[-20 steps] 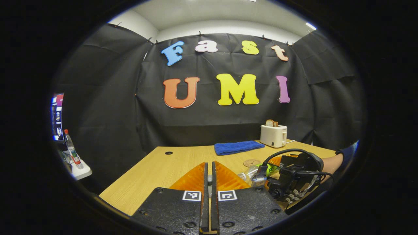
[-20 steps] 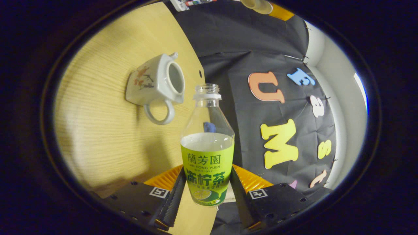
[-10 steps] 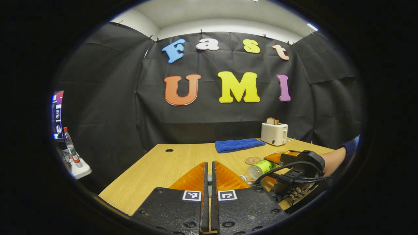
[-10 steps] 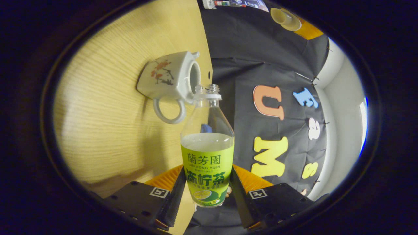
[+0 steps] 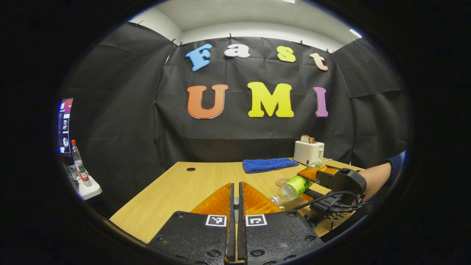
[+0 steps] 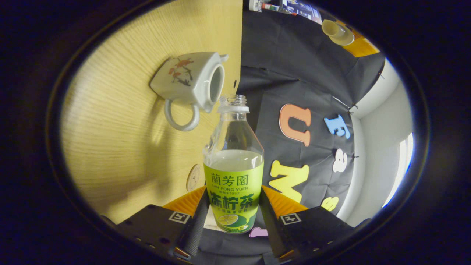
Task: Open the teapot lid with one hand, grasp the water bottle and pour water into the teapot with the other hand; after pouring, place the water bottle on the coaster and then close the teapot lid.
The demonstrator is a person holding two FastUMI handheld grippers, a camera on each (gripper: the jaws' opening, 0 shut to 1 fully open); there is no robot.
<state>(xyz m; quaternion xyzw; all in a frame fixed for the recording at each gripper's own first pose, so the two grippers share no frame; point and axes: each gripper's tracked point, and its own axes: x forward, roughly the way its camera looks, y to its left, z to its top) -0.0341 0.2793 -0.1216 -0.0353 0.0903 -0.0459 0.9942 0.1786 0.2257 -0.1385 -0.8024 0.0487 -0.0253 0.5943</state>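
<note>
The right gripper [image 6: 232, 217] pinches the bottle [image 6: 234, 173] around its labelled lower half, one finger pressed on each side, and the bottle's long axis runs straight up the middle of the right gripper view to its uncapped mouth. That mouth sits just beside the teapot [image 6: 191, 81], which lies in the upper left of that frame on the table [image 6: 121, 154]; the pot's open top faces right, toward the bottle neck, and the rim looks nearly level with the mouth, though whether the two touch is hard to tell through the fisheye. So the pour turns on this one relation: mouth against opening, bottle tipped along its own axis toward the pot. In the left gripper view the bottle [image 5: 294, 186] slants at the lower right, neck lower than base and pointing left. The left gripper [image 5: 235, 200] has its fingers pressed together at the bottom centre of its own view; in the right gripper view the lid [image 6: 336, 31] shows at the upper right with that gripper, well apart from the pot, so it is probably pinched there. The coaster [image 6: 193, 177] lies just left of the bottle's label in the right gripper view, near the right gripper, which suits the set-down after pouring.
</note>
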